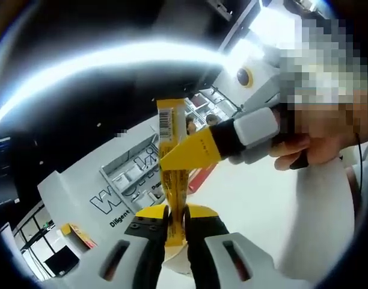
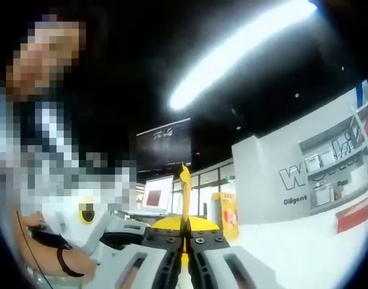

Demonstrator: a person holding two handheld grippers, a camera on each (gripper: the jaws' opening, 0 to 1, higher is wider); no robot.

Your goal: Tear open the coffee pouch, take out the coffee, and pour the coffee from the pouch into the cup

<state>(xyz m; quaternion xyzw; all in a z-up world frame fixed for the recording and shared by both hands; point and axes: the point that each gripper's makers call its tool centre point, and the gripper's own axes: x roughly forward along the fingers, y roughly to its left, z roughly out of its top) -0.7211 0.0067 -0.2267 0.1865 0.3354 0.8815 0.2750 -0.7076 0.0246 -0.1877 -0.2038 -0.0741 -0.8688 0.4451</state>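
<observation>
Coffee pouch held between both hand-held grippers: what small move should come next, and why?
Probably pull the two apart to start the tear. The left hand-held gripper is shut on the lower part of the yellow coffee pouch, the right hand-held gripper pinches it higher up, and the pouch top looks intact.
</observation>
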